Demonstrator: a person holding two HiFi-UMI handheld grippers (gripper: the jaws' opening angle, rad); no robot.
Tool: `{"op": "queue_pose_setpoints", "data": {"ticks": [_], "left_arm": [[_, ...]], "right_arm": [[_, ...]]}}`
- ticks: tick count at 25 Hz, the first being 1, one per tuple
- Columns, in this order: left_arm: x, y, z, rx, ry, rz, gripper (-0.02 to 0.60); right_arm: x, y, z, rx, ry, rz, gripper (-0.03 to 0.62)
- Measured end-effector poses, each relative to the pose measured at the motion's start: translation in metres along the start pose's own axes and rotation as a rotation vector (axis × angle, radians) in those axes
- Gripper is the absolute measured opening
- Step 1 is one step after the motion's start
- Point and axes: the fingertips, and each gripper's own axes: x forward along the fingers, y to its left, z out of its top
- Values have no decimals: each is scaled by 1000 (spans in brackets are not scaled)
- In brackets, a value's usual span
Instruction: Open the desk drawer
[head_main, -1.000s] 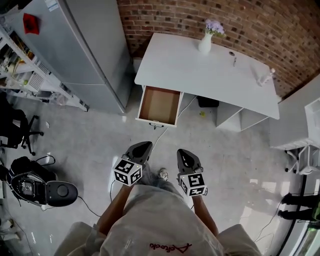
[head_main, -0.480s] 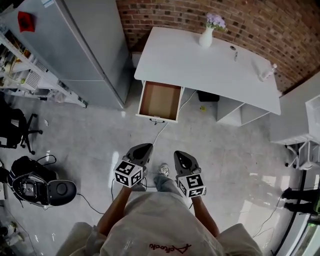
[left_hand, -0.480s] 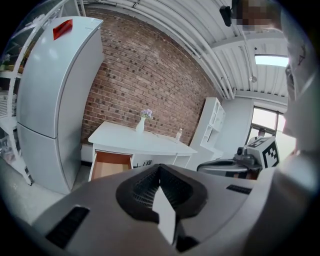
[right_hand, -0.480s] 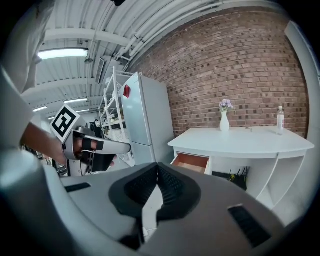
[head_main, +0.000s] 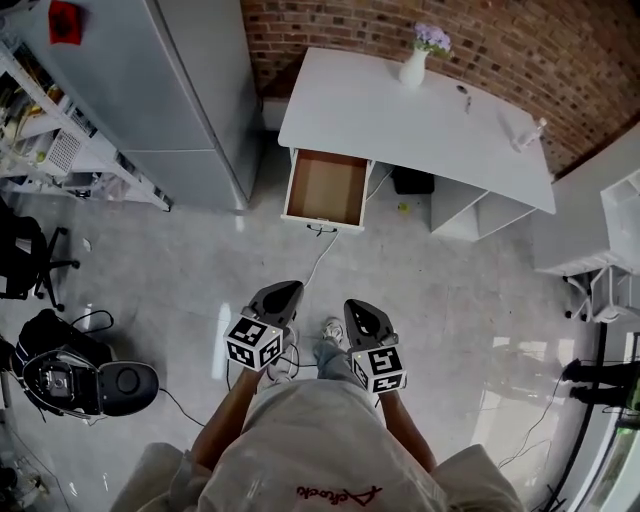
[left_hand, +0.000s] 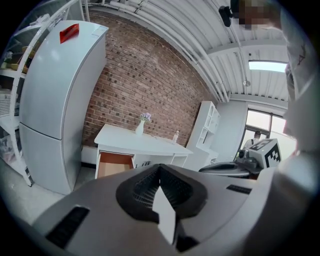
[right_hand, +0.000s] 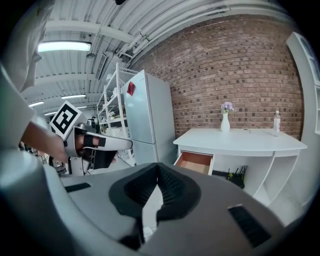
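At the upper left of the head view stands a tall grey fridge (head_main: 190, 90), close against the left end of the desk. Lower down, a little left of the centre, the left gripper (head_main: 284, 292) is held in front of the person's body. Its jaws are pressed together with nothing between them, as its own view shows (left_hand: 160, 169). In the upper middle, the drawer (head_main: 325, 188) is pulled far out from under the left part of the white desk (head_main: 480, 150), so its brown inside lies open and looks empty. I judge that the task is already done. This would explain why both tools are carried low and idle, well apart from the handle. Just right of the centre the right gripper (head_main: 358, 308) is also closed and empty (right_hand: 157, 171). Further right, a white vase (head_main: 413, 68) with flowers stands at the back edge of the desk.
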Motion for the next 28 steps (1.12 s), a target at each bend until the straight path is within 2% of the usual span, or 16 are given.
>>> {"op": "queue_pose_setpoints", "data": {"ticks": [10,17,28], "left_arm": [[-77,-8,-30,35,4,-73,12],[-103,-33,-42,76,3,-123,12],[-117,-37,-36,110,-13,-131,12]], "right_arm": [[-29,83,-16,-4,-35,-80,17],[-57,101,-22,11,-78,-152,17],[-64,113,-12,-16,-100,-166,17]]}}
